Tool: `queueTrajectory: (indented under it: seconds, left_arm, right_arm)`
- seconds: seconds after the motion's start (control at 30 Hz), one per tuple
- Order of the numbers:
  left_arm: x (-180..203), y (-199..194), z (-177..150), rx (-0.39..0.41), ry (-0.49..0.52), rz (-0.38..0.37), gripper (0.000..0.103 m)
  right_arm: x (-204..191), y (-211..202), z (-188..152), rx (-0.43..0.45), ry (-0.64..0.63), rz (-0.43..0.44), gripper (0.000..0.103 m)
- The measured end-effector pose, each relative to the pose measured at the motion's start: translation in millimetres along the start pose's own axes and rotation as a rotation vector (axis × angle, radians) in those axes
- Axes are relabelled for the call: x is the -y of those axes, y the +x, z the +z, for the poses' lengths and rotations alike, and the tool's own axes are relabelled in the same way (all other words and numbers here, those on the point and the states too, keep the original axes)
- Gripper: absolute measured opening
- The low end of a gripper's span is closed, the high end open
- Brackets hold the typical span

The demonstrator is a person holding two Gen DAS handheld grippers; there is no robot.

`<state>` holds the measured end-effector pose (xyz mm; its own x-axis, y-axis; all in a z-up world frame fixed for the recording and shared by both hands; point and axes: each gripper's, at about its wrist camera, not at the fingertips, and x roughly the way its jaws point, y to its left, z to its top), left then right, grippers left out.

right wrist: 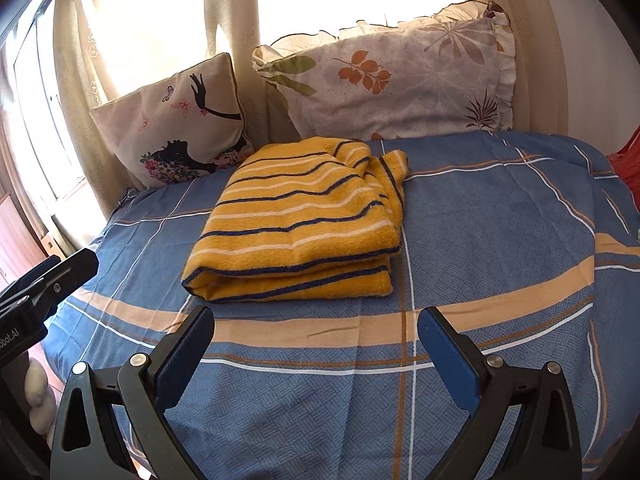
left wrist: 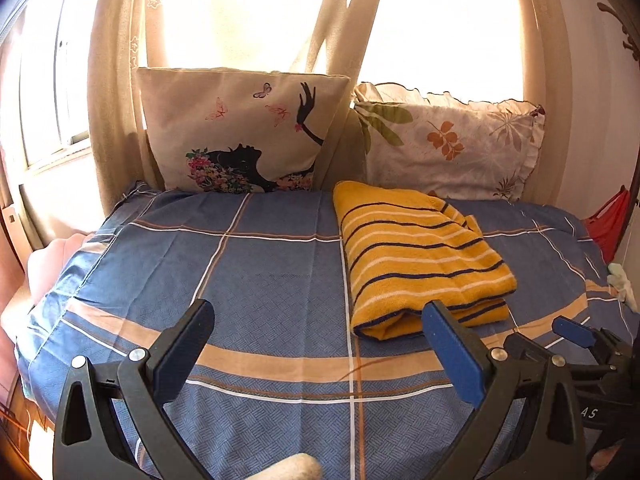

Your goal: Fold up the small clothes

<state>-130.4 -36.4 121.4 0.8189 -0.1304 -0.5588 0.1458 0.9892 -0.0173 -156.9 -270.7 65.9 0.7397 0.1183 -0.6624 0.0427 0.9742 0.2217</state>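
Both claws, the left gripper [left wrist: 320, 328] and right gripper [right wrist: 316, 334], hung spread wide and empty above the blue plaid bedsheet [right wrist: 500, 216]. The folded yellow striped terry garment [right wrist: 296, 224] lay mid-bed toward the pillow edge; it likely needed only its loose far corner squared.

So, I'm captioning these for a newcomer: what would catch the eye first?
The folded yellow striped garment stands out most, lying on the blue plaid bedsheet. Behind it, two pillows lean against the sunlit curtains: one with a black silhouette print on the left and a leaf-print one on the right. Both claws, left and right, hover open and hold nothing.
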Motion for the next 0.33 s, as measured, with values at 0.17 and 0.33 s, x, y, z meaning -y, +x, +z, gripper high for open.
queueTrajectory:
  seconds: [0.17, 0.33]
  left_arm:
    - [-18, 1, -13, -0.088, -0.038, -0.032, 0.103]
    - [-31, -2, -24, -0.131, -0.033, -0.036, 0.103]
  right_arm:
    - [-21, -12, -3, 0.012, -0.031, -0.02, 0.103]
    - [-38, -20, -4, 0.014, -0.046, -0.028, 0.103]
